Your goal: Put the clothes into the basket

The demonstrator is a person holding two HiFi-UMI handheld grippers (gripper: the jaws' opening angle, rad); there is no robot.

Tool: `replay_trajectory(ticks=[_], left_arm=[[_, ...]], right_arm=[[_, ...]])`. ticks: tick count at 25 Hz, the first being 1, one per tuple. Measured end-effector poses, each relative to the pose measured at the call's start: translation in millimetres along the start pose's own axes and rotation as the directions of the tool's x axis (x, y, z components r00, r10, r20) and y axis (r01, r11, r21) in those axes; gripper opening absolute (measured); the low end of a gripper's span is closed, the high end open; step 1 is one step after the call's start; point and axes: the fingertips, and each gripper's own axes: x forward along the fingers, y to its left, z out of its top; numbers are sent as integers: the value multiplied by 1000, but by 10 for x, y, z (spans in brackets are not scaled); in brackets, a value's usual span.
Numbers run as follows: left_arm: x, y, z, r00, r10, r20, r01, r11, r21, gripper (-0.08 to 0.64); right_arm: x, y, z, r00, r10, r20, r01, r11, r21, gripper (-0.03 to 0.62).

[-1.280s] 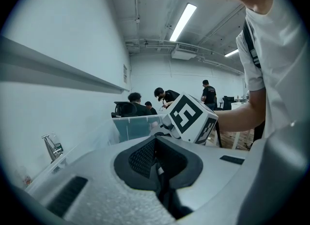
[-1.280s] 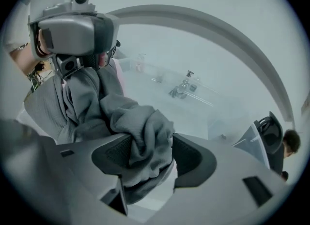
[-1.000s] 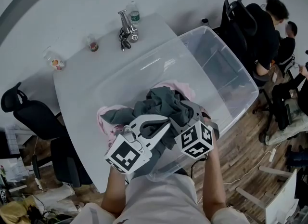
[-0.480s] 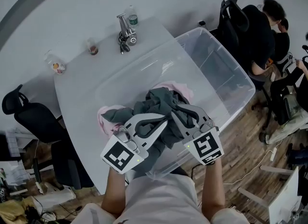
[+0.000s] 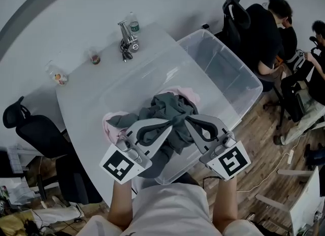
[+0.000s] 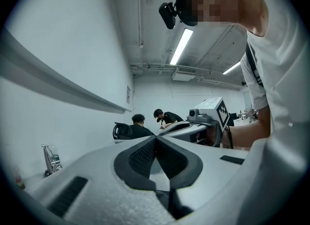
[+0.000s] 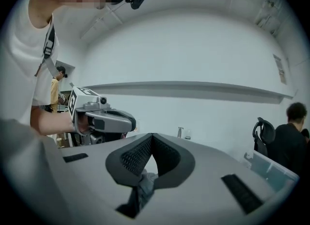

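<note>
While both grippers hold it, the grey garment [image 5: 170, 109] hangs bunched over the near end of the clear basket [image 5: 238, 77], which stands on the white table [image 5: 81, 98]. A pink garment [image 5: 112, 123] lies under and beside it; through the clear wall I cannot tell whether that one is inside.

My right gripper [image 7: 152, 137] is clenched, and wrinkled grey cloth sits pinched low in its pads. My left gripper [image 6: 156, 139] is clamped too, with a dark strip below its pads that I take for the same cloth.

I judge the cloth light, limp and not fragile. It will sag and trail, and a thin fold could slip out. A thick bunched ridge, taken deep in the pads, is the best hold, with the two grips kept apart so the garment spreads.

Against a second ago, the right jaws have just been closing on the cloth. Both grippers sit higher in the head view, the right one more so. Its marker cube has rolled face-up, and the grey bundle is drawn up between the tips.
</note>
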Motion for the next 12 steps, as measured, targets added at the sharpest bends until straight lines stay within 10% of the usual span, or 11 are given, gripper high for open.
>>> replay_trajectory(ticks=[12], left_arm=[[-136,-199,-30,999,-33,21,33,999,-18,5]], right_arm=[[-230,204,-35,999,-25,22,25,999,20,4]])
